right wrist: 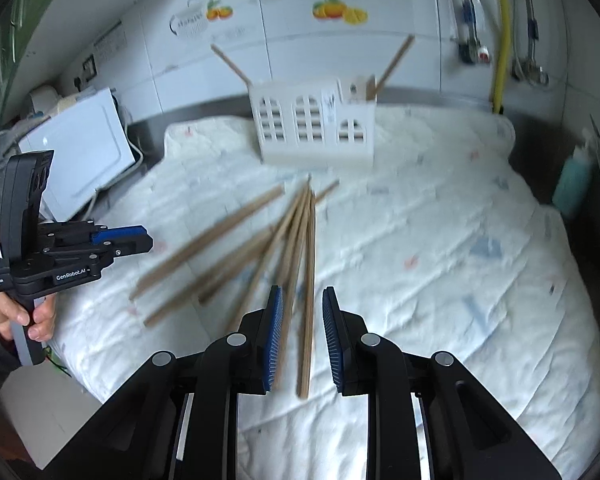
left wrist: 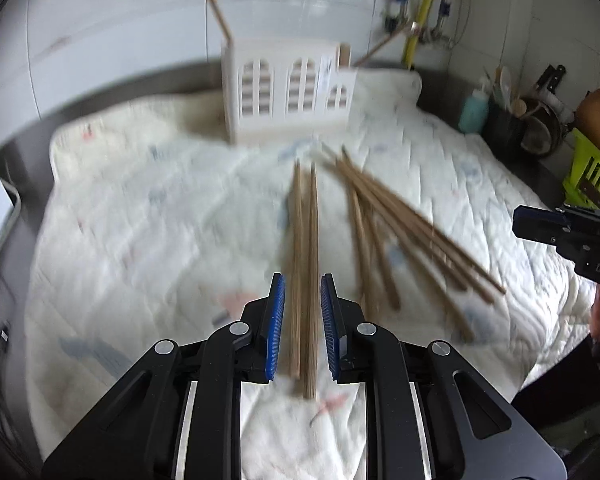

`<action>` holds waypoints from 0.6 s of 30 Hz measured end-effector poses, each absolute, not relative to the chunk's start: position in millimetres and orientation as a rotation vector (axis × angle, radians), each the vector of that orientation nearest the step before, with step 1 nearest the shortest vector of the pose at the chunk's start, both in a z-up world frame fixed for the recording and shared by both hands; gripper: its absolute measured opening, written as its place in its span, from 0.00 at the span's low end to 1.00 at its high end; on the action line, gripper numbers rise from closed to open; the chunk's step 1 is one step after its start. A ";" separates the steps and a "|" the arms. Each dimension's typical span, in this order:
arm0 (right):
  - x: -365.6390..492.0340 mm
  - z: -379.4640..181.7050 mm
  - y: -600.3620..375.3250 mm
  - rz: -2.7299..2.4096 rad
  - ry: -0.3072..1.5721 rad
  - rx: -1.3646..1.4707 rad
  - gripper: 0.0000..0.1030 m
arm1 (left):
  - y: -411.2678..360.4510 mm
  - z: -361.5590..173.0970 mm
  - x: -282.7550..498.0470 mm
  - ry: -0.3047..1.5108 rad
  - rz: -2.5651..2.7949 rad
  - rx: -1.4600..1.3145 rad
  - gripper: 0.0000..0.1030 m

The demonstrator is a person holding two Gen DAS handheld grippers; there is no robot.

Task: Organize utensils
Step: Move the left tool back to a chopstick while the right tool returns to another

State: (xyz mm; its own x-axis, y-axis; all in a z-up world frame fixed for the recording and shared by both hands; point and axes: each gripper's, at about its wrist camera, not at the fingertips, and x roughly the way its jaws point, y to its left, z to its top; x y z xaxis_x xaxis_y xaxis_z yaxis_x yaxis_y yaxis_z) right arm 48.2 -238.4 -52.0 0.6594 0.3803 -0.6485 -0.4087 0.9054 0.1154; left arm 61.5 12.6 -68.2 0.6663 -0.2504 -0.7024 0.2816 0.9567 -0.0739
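Several wooden chopsticks [left wrist: 384, 220] lie loose on a white quilted cloth [left wrist: 160, 240], also in the right wrist view [right wrist: 236, 252]. A white utensil holder [left wrist: 288, 92] with arched cut-outs stands at the back, with one chopstick [left wrist: 217, 10] sticking out on each side; it also shows in the right wrist view [right wrist: 314, 124]. My left gripper [left wrist: 302, 280] is open, its jaws either side of two chopsticks [left wrist: 305, 264] lying on the cloth. My right gripper [right wrist: 302, 292] is open over the near ends of the chopstick pile [right wrist: 306, 280]. Both views are motion-blurred.
A teal bottle [left wrist: 474, 108], dark pots with utensils [left wrist: 516, 116] and a green basket [left wrist: 592, 172] stand at the right. A white appliance [right wrist: 80, 148] sits at the left. Tiled wall and a yellow pipe [right wrist: 502, 32] are behind.
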 end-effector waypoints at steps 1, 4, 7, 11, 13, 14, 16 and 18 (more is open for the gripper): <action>46.1 -57.5 -236.6 0.443 0.733 -0.043 0.20 | 13.5 -73.5 61.5 0.796 -0.297 0.043 0.18; 41.9 -66.1 -234.5 0.429 0.740 -0.058 0.20 | 14.1 -83.7 62.3 0.818 -0.308 0.040 0.18; 43.8 -72.2 -235.0 0.427 0.753 -0.047 0.20 | 14.8 -89.1 65.3 0.829 -0.308 0.040 0.17; 45.9 -79.8 -236.9 0.418 0.776 -0.035 0.20 | 15.5 -91.9 72.2 0.843 -0.310 0.037 0.17; 47.4 -81.4 -237.0 0.414 0.781 -0.037 0.20 | 15.1 -93.8 74.6 0.845 -0.310 0.042 0.17; 48.1 -82.6 -237.3 0.414 0.785 -0.034 0.20 | 15.7 -93.9 75.5 0.845 -0.309 0.040 0.17; 49.3 -84.3 -238.1 0.411 0.790 -0.032 0.19 | 16.0 -94.1 76.6 0.845 -0.307 0.042 0.17; 49.8 -85.6 -238.2 0.411 0.795 -0.031 0.19 | 15.4 -96.1 77.8 0.854 -0.304 0.051 0.17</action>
State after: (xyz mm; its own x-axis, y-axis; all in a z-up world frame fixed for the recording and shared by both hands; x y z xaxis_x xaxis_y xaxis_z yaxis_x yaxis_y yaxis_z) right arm 49.8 -238.2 -85.6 0.6252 0.3472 -0.6990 -0.3700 0.9204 0.1263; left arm 77.8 15.4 -96.1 0.6165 -0.2440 -0.7486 0.2845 0.9556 -0.0771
